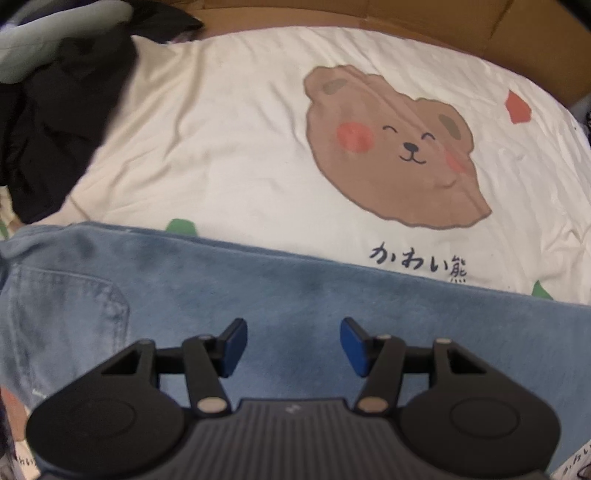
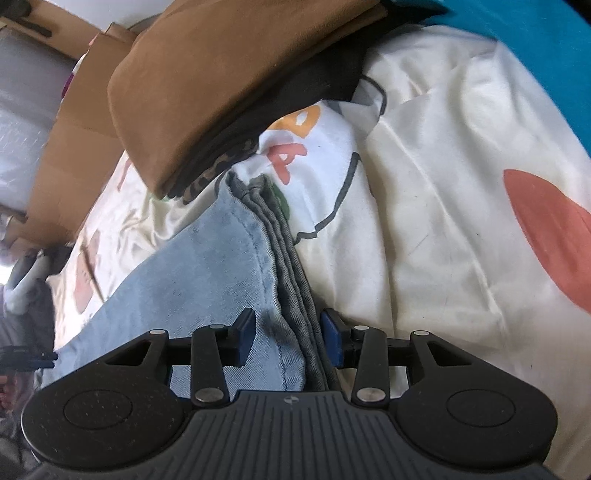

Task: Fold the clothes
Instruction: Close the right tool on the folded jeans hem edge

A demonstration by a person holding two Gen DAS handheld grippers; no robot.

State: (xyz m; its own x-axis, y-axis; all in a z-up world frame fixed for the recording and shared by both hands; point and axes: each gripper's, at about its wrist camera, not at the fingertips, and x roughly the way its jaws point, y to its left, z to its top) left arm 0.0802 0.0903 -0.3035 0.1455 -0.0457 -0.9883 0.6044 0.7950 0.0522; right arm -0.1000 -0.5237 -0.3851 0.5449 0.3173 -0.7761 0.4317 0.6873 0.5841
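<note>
Surface: a bed covered by a cream sheet [image 1: 229, 122] printed with a bear face [image 1: 391, 147]; brown cardboard [image 1: 443, 22] lies along its far edge.
Task item: light blue jeans [image 1: 258, 295] lie flat across the near part of the sheet; a back pocket shows at the left of the left wrist view.
Left gripper [image 1: 293, 345]: points straight down over the jeans, jaws apart, nothing between them.
Right gripper [image 2: 288, 341]: jaws partly closed around the stacked grey edge of the jeans [image 2: 291, 280]; whether the pads actually press it cannot be told.
Step in hand: judged to be carrying one end of the jeans over for the next fold.
Technique: grip every layer of the stacked edge, keep it aligned, lay it down without dragging, then use the free gripper to pin and smooth the denim.
Folded pile: a brown garment [image 2: 221, 81] sits on dark ones beyond the jeans; keep clear of it.
Unfolded heap: black clothing [image 1: 62, 122] lies at the left.
Containers: none clearly in view; the cardboard may be a box, contents unseen.
</note>
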